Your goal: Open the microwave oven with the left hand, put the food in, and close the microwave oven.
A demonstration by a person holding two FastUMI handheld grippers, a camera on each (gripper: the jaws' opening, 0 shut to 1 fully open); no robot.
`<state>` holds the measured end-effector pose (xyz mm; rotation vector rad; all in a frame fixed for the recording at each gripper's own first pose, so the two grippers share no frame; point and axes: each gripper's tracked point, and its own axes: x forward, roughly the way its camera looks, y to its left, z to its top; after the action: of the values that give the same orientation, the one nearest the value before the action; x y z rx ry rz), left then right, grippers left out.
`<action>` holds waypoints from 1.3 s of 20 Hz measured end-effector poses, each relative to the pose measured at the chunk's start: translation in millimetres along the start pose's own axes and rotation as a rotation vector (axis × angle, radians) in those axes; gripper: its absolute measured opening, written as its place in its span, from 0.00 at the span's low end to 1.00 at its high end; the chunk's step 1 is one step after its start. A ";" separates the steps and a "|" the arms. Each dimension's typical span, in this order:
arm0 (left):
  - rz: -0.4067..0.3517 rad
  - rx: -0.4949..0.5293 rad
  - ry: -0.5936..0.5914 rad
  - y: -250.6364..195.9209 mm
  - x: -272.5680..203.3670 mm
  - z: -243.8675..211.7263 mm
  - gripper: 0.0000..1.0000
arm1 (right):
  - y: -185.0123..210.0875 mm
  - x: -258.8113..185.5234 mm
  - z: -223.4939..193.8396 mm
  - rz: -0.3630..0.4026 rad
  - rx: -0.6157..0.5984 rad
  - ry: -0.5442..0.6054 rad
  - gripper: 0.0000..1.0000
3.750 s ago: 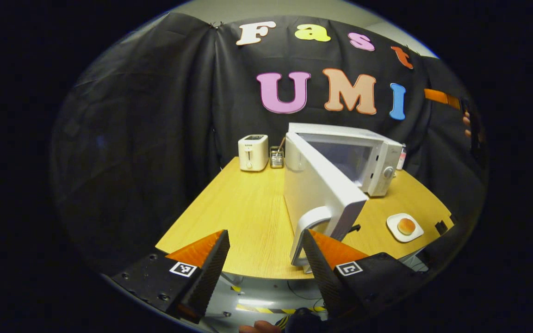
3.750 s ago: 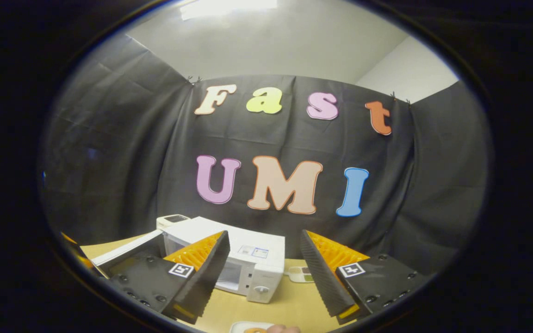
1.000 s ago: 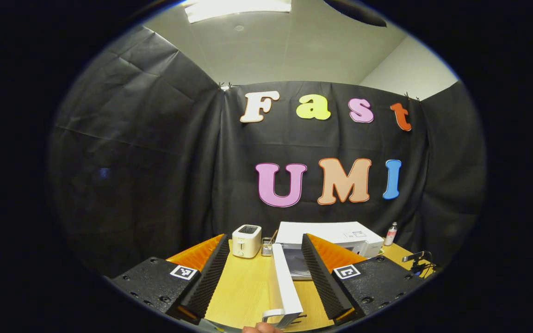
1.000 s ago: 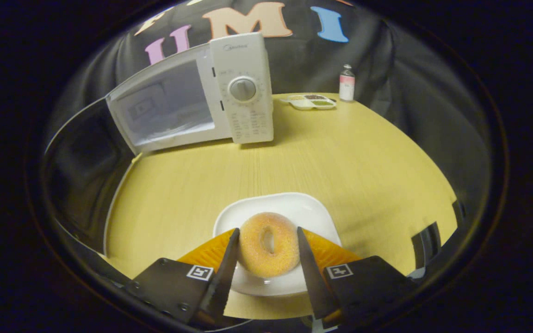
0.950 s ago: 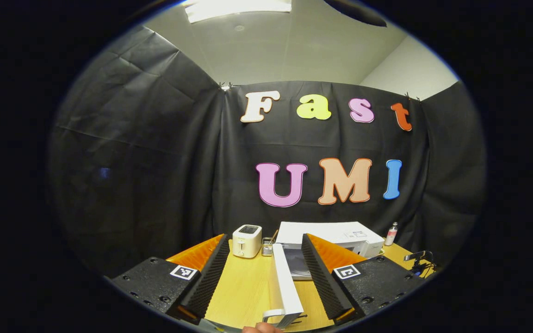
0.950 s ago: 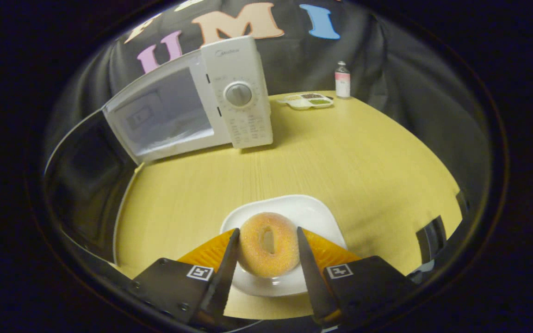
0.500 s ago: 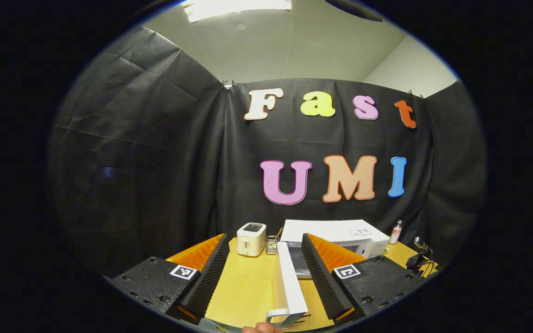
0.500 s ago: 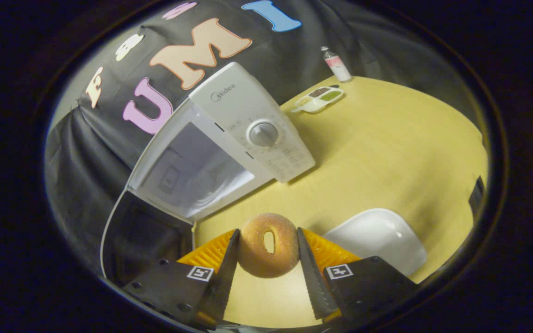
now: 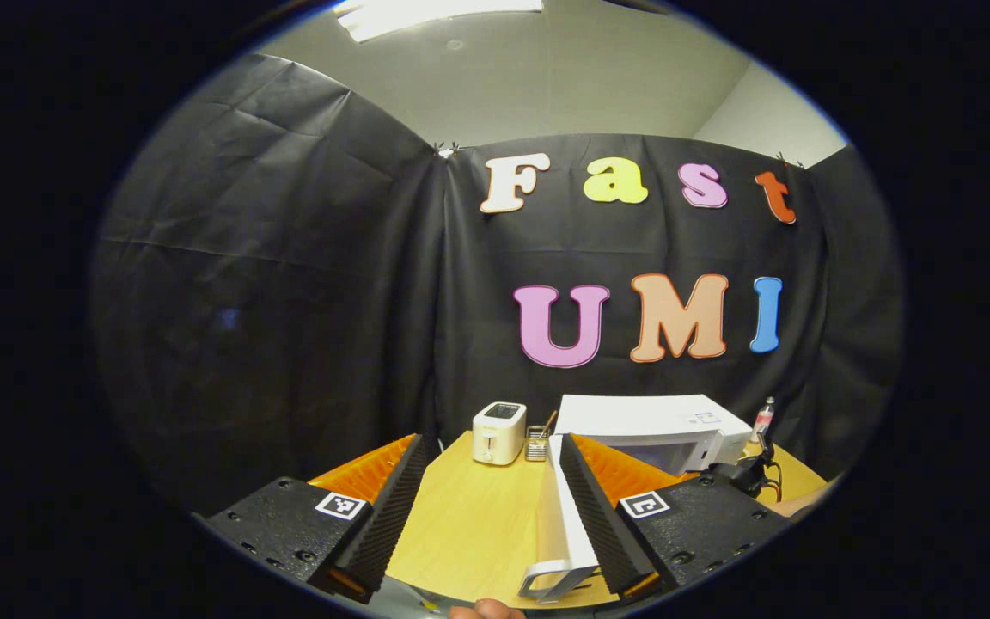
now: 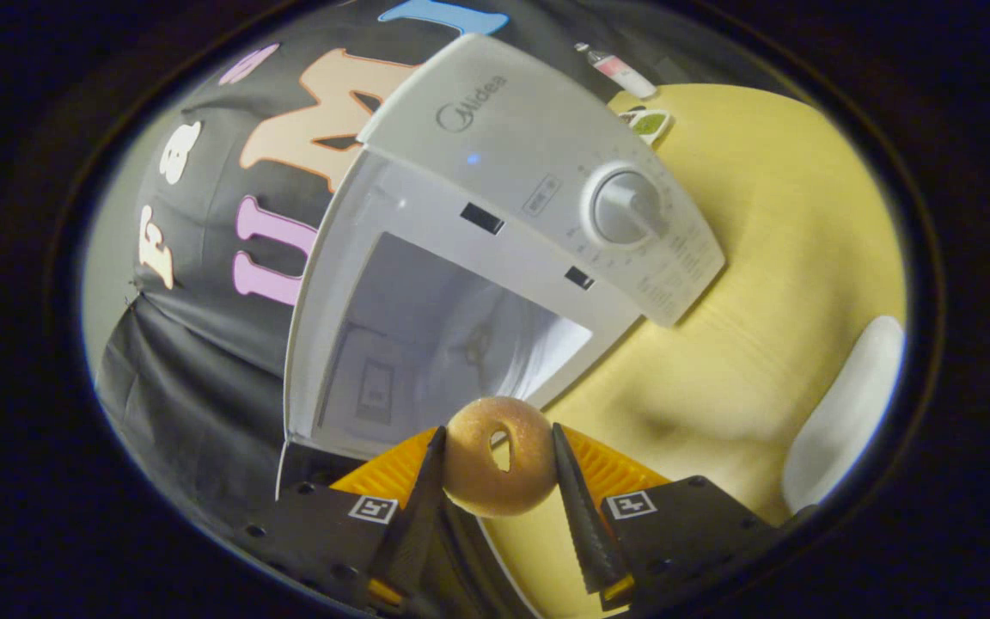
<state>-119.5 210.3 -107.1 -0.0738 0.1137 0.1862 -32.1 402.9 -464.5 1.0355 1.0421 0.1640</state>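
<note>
Left gripper view: set low off wooden desk's (image 9: 469,533) near edge, tilted up toward booth wall and ceiling, far from white boxy microwave oven (image 9: 650,423) at desk's rear.

Right gripper view: rolled sideways, close before same microwave oven (image 10: 495,232), facing its open cavity.

Shared: microwave oven, yellow desk top (image 10: 770,249), small pink-labelled bottle (image 9: 762,419) at rear edge.

Booth with black cloth walls (image 9: 289,284)
A lit ceiling panel (image 9: 435,10) glows above; a wooden table (image 9: 469,524) stands below.
</note>
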 end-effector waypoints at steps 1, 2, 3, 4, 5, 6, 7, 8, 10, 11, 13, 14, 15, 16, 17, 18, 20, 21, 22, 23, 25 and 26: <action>0.018 0.007 0.007 6.1 -1.8 -3.6 0.92 | 5.4 9.1 0.0 0.004 0.019 -0.007 0.73; 0.041 0.016 0.014 13.5 -4.2 -6.1 0.92 | 11.2 16.5 0.0 0.006 0.030 -0.019 0.66; 0.060 0.023 0.019 21.0 -6.4 -8.0 0.89 | 13.8 25.9 1.1 0.000 0.035 -0.031 0.66; 0.084 0.028 0.029 28.6 -8.3 -11.1 0.92 | 12.0 34.3 0.7 -0.018 0.034 -0.038 0.66; 0.106 0.030 0.038 36.2 -10.6 -14.1 0.92 | 11.8 41.9 3.9 -0.029 0.037 -0.058 0.66; 0.125 0.028 0.047 42.5 -14.3 -16.7 0.92 | 13.9 47.5 7.8 -0.032 0.044 -0.083 0.66; 0.144 0.025 0.058 49.9 -17.2 -19.9 0.92 | 16.4 53.5 10.0 -0.031 0.051 -0.105 0.66; 0.160 0.026 0.064 55.0 -20.0 -22.0 0.92 | 18.7 60.4 10.3 -0.030 0.054 -0.122 0.66; 0.183 0.035 0.070 64.2 -22.4 -23.6 0.92 | 24.0 74.7 9.8 -0.023 0.023 -0.136 0.66; 0.191 0.043 0.071 67.0 -23.6 -25.0 0.92 | 27.4 80.9 9.9 -0.018 -0.001 -0.150 0.65; 0.207 0.064 0.082 70.7 -23.5 -25.7 0.92 | 31.8 89.0 16.1 -0.008 -0.035 -0.194 0.65; 0.216 0.072 0.086 75.2 -24.8 -26.8 0.89 | 30.7 91.5 20.6 -0.007 -0.037 -0.219 0.65; 0.224 0.077 0.088 77.0 -26.1 -27.3 0.92 | 30.3 94.7 25.9 -0.009 -0.036 -0.243 0.72; 0.228 0.078 0.089 77.7 -28.6 -27.4 0.92 | 29.7 94.5 28.4 -0.012 -0.037 -0.265 0.65; 0.230 0.080 0.090 78.0 -29.7 -27.2 0.92 | 28.0 95.9 30.6 -0.022 -0.046 -0.282 0.65; 0.233 0.082 0.095 78.0 -30.8 -29.0 0.89 | 26.5 100.9 33.8 -0.030 -0.055 -0.299 0.65; 0.237 0.085 0.108 78.0 -30.2 -32.4 0.89 | 23.3 105.1 41.5 -0.038 -0.066 -0.319 0.65; 0.239 0.087 0.113 79.2 -29.7 -34.6 0.89 | 23.1 107.1 41.6 -0.037 -0.069 -0.324 0.65; 0.241 0.087 0.112 79.5 -29.0 -33.8 0.92 | 23.1 106.7 41.1 -0.037 -0.075 -0.325 0.65; 0.242 0.087 0.110 78.8 -28.8 -33.4 0.92 | 24.1 107.4 40.9 -0.036 -0.085 -0.324 0.65; 0.242 0.089 0.109 79.0 -27.7 -33.1 0.92 | 26.6 108.4 39.3 -0.041 -0.096 -0.326 0.70; 0.241 0.090 0.107 79.1 -27.6 -32.1 0.90 | 27.5 111.0 41.3 -0.045 -0.098 -0.331 0.70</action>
<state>-164.8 280.2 -140.6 0.0204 0.2379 0.4178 68.8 454.0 -509.2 0.9126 0.7489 0.0052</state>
